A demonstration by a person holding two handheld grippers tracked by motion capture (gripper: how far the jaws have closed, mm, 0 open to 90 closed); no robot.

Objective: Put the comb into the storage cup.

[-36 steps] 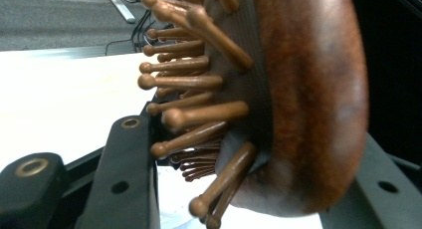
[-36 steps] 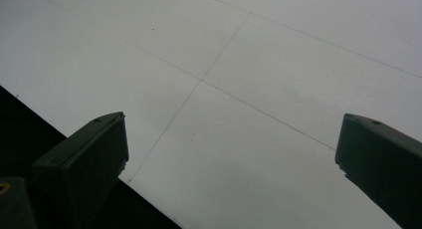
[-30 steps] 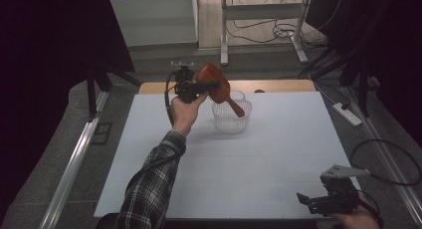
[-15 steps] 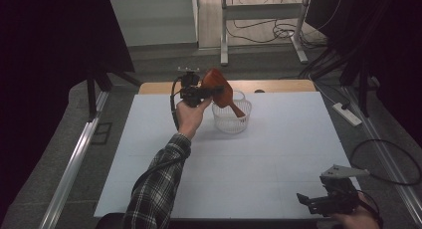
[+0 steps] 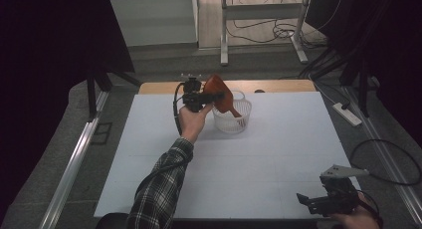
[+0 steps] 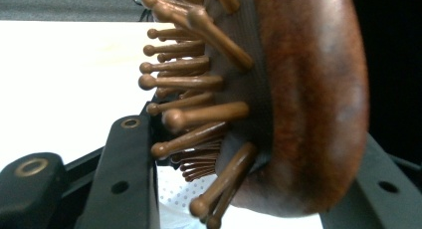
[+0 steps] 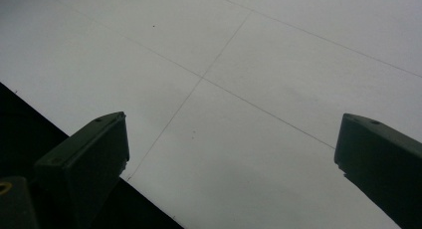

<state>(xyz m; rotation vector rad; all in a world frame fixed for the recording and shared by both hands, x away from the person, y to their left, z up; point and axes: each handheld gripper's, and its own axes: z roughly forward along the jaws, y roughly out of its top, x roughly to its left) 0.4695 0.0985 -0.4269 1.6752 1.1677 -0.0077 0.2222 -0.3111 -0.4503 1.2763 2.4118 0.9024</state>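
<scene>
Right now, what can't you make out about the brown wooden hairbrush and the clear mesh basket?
- Brown wooden hairbrush: handle tip, high view, hidden inside the clear mesh basket.
- Basket contents: high view, too small.
- Basket: left gripper view, blocked by the brush.
- Left gripper pads: hidden by brush.

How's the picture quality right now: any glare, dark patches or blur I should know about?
High view: dark surroundings, the white table evenly lit, hairbrush and basket small but clear. Left gripper view: hairbrush very close, table behind washed out. Right gripper view: dim and grey but sharp.
</scene>
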